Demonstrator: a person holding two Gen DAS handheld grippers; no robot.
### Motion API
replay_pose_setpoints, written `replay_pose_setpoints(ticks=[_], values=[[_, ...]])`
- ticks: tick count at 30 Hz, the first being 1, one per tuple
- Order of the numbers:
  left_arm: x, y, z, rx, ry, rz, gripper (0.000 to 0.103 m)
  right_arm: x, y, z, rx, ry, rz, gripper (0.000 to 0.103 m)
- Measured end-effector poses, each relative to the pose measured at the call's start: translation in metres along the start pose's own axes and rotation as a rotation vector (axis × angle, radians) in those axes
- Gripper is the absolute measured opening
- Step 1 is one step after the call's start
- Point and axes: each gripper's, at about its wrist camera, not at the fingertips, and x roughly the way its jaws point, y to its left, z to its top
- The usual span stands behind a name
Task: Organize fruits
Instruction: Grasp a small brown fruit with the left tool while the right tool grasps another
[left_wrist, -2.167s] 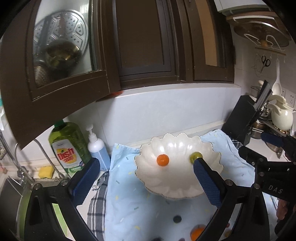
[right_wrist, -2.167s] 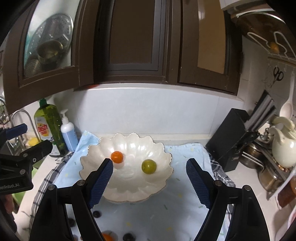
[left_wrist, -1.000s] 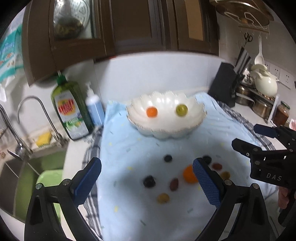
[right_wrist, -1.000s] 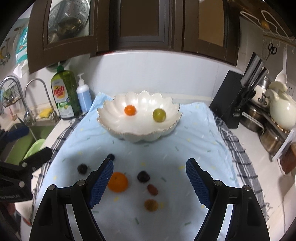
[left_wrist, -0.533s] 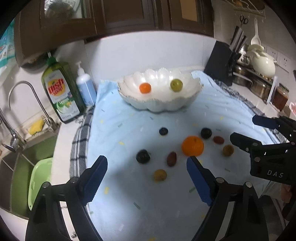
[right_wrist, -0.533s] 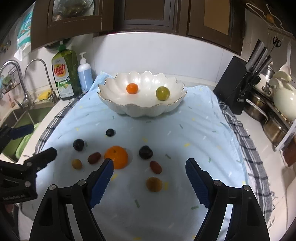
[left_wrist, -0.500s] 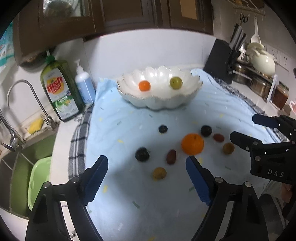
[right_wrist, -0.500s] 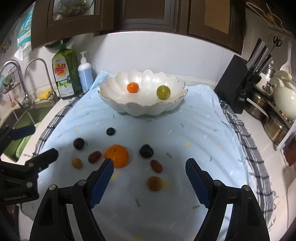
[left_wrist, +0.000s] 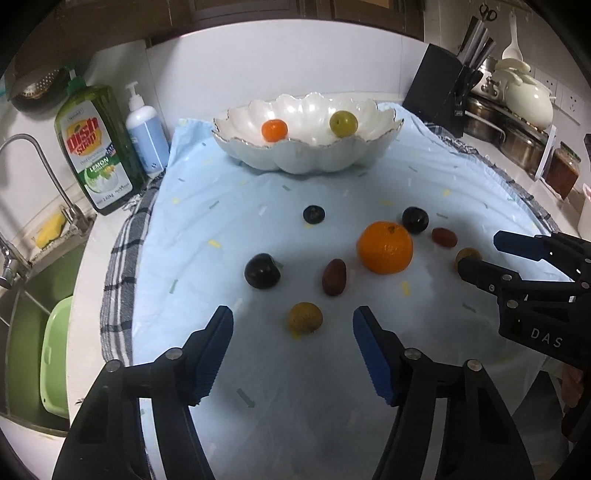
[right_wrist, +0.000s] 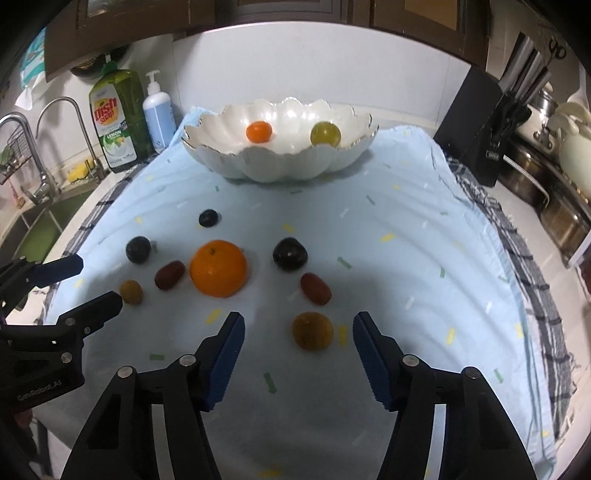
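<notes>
A white scalloped bowl (left_wrist: 258, 155) (right_wrist: 280, 170) stands at the back of a light blue cloth (left_wrist: 207, 221). It holds a small orange fruit (left_wrist: 274, 130) and a green fruit (left_wrist: 343, 123). Loose on the cloth lie a big orange (left_wrist: 385, 247) (right_wrist: 218, 268), dark plums (left_wrist: 262, 270) (right_wrist: 290, 254), reddish dates (left_wrist: 334, 277) (right_wrist: 315, 288) and brown-yellow fruits (left_wrist: 305, 317) (right_wrist: 312, 330). My left gripper (left_wrist: 293, 345) is open, low, just short of one brown-yellow fruit. My right gripper (right_wrist: 297, 350) is open, just short of the other brown-yellow fruit.
Dish soap bottle (left_wrist: 94, 151) and blue pump bottle (left_wrist: 144, 140) stand at the back left, beside a tap (left_wrist: 44, 173) and sink with a green basin (left_wrist: 55, 354). A black knife block (left_wrist: 439, 92), pots and a white teapot (left_wrist: 524, 99) stand at the right.
Both grippers have dropped from bowl height and tilted down toward the cloth. Each now sits low just short of a brown-yellow fruit. The fruits have not moved.
</notes>
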Motion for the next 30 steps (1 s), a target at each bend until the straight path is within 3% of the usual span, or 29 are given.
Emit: replay_pose_setpoints(ticks=[10,19,30], values=[[0.023,-0.002,-0.004,-0.018,0.052,-0.036,0.041,0.018,-0.006,-0.005,0.017,0.035,0.007,0.049],[0.031,-0.005,-0.004,-0.026,0.070,-0.034,0.024,0.027,-0.009,-0.007,0.019,0.059,0.008,0.030],[0.024,-0.005,0.001,-0.031,0.051,-0.051,0.024,0.022,-0.009,-0.007,0.016,0.051,0.016,0.028]])
